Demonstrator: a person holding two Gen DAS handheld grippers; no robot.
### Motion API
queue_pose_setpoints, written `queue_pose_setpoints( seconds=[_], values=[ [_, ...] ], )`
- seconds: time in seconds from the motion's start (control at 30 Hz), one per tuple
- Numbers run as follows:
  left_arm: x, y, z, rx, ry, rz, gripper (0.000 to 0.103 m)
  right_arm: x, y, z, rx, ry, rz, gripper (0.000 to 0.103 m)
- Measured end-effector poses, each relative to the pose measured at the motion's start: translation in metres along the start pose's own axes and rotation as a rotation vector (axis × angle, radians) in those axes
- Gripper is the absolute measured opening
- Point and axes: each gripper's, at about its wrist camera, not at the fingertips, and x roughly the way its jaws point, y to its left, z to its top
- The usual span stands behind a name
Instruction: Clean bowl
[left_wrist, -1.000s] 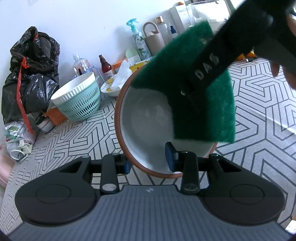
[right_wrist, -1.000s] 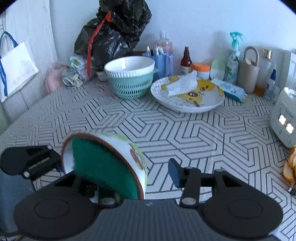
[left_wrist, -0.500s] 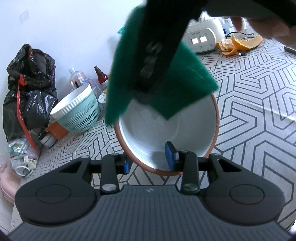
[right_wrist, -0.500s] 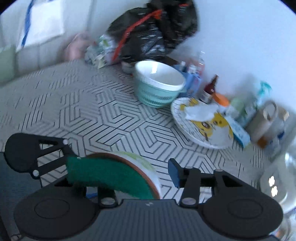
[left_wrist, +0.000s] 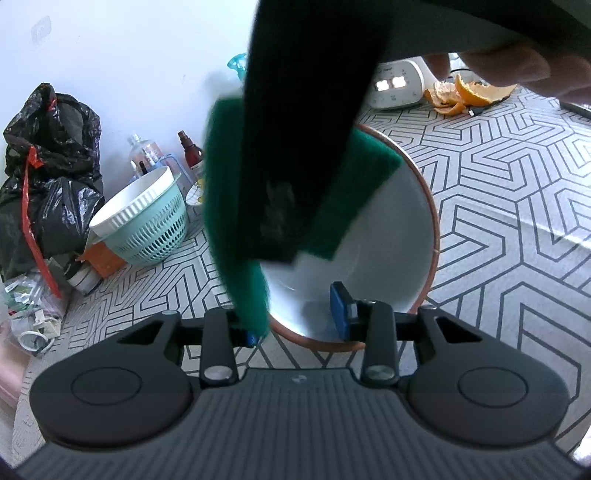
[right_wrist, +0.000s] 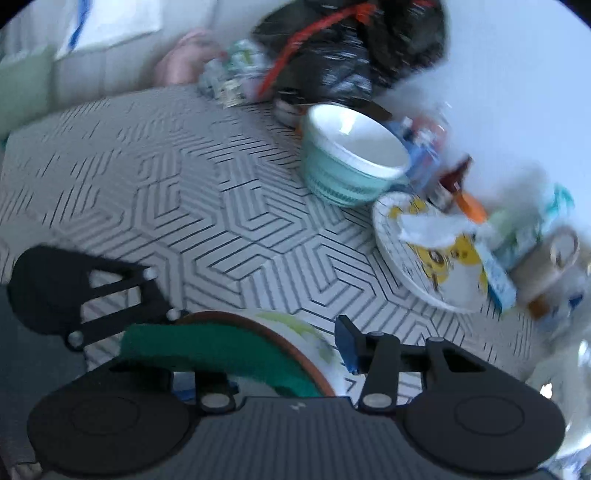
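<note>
A white bowl (left_wrist: 373, 258) with a brown rim is held tilted by my left gripper (left_wrist: 295, 317), whose jaws are shut on its near rim. A green scouring pad (left_wrist: 236, 206) lies across the bowl's left inside wall and over its rim, held by my right gripper's dark finger (left_wrist: 295, 147). In the right wrist view the pad (right_wrist: 214, 350) sits over the bowl's rim (right_wrist: 295, 343) by my right gripper (right_wrist: 288, 362), whose fingers stand apart around the pad and rim. The left gripper's frame (right_wrist: 74, 291) shows at left.
A mint strainer with a white bowl (left_wrist: 140, 221) stands at the back left beside black rubbish bags (left_wrist: 48, 177). A yellow cartoon plate with tissue (right_wrist: 432, 254), bottles (left_wrist: 190, 151), a white appliance (left_wrist: 395, 85) and orange peel (left_wrist: 465, 92) line the patterned table's (left_wrist: 517, 184) back.
The pad has swept from the bowl's right side across to its left wall and rim. The right gripper has swung over the bowl; its view has turned and blurred.
</note>
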Motion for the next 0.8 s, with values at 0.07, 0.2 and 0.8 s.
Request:
queue_pose_setpoints(
  seconds=[0.07,0.2,0.8],
  values=[
    [0.001,0.003,0.001,-0.013,0.007,-0.010,0.035,0.004,-0.016,-0.004,0.072,0.000,0.039,0.047],
    [0.002,0.005,0.001,-0.013,0.005,-0.011,0.035,0.005,-0.031,-0.011,0.147,-0.006,0.067,0.050],
    [0.001,0.002,0.003,0.035,-0.001,-0.006,0.036,0.002,-0.025,-0.013,0.088,0.070,0.039,0.019]
  ],
)
